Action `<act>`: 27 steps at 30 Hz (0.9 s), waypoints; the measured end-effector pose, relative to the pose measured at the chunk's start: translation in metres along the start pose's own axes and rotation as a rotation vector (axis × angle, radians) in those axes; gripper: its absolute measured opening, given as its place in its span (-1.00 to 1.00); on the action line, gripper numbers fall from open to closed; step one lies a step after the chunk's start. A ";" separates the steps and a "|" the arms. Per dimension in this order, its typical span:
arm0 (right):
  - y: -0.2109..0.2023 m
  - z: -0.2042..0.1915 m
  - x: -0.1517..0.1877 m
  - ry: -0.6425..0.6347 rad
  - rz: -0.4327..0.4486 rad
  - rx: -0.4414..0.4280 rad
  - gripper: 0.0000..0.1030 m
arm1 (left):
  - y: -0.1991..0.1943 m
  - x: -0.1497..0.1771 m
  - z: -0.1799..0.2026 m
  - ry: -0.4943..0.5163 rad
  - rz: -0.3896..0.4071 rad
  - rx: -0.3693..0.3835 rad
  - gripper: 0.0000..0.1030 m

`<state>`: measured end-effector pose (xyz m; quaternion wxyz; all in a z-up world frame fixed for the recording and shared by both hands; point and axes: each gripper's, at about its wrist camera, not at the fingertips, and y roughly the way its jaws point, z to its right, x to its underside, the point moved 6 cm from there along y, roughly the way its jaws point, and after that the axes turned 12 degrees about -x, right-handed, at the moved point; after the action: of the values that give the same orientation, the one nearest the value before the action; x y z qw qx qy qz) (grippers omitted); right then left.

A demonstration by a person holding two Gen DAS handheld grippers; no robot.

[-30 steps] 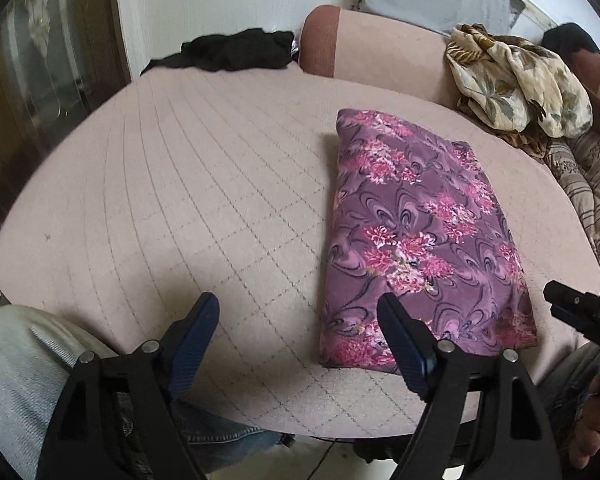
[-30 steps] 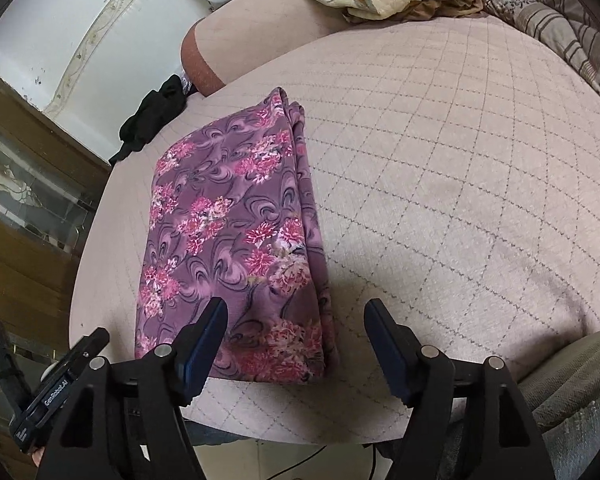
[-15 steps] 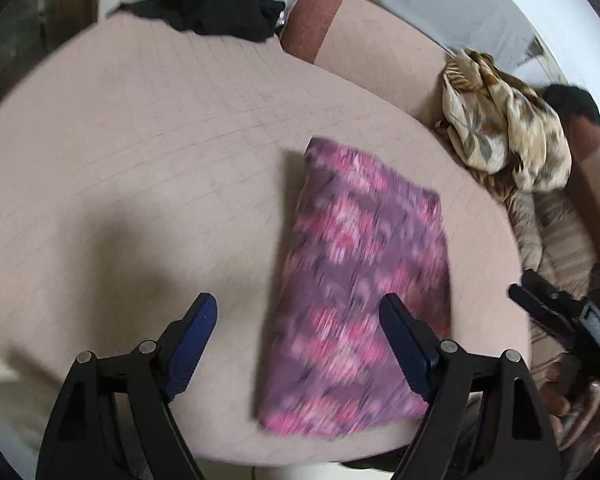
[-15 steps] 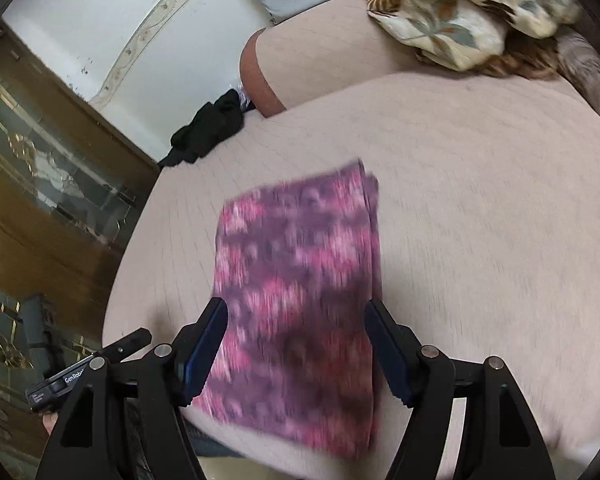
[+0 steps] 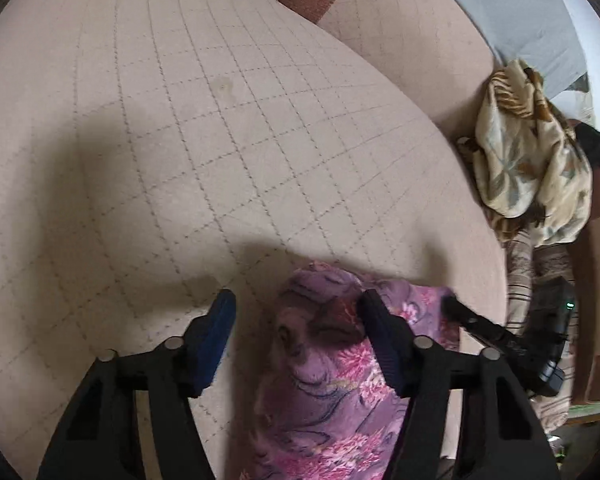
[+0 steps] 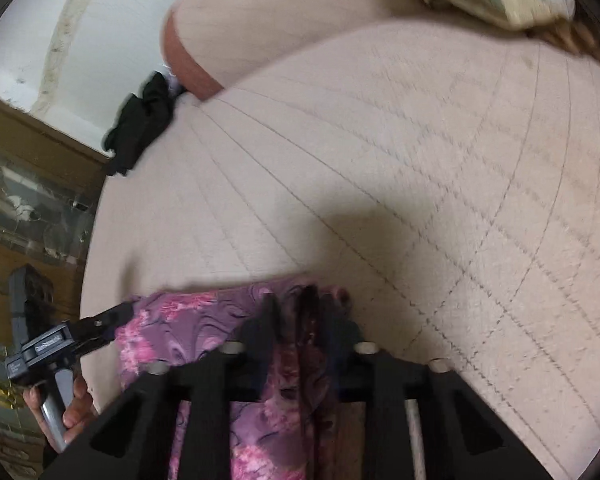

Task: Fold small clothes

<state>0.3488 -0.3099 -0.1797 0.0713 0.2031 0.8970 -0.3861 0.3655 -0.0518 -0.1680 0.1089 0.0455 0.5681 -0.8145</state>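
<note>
Cloth [image 5: 324,392], purple with pink flowers, lies already folded into a thick pad at the near rim of the quilted table [image 5: 204,152], running from 6 o'clock up toward the middle of both views. It looks light, soft and limp; several layers are stacked, so it should sag and slide apart unless all layers are pinched together at an edge or corner. The far corners look like the best places to take hold.

In the left view, the left gripper [image 5: 296,312] stands about half spread, its jaws having just been closing. The cloth's far left corner bulges up between them; the right finger [image 5: 374,320] touches the fabric, while the left finger [image 5: 220,320] is still apart from it, so there is no grip yet.

In the right view, the right gripper [image 6: 304,324] has just closed and is pinched tight on a bunched ridge of the cloth's far right edge.

The left view alone shows the open gap beside the cloth, and at 3 o'clock a beige floral garment [image 5: 532,152] heaped beyond the table. The right view alone shows the completed pinch, plus the person's left hand [image 6: 60,404] on its handle at 8 o'clock. Farthest off, at 10 o'clock there, a black garment [image 6: 144,120] lies at the table's far edge.
</note>
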 end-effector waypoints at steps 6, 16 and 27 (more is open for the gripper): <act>-0.019 -0.015 -0.014 -0.052 0.066 0.020 -0.92 | -0.017 -0.004 0.010 0.001 0.054 0.048 -0.65; -0.008 -0.001 -0.005 0.000 0.020 -0.018 -0.34 | -0.022 0.001 0.007 0.016 0.110 -0.058 -0.08; -0.023 0.002 0.054 0.009 -0.026 0.038 -0.66 | -0.023 0.046 0.014 0.058 0.030 -0.099 -0.06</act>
<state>0.2900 -0.3087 -0.1813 0.0585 0.1943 0.8925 -0.4029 0.3162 -0.0632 -0.1514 0.1068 0.0724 0.6100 -0.7818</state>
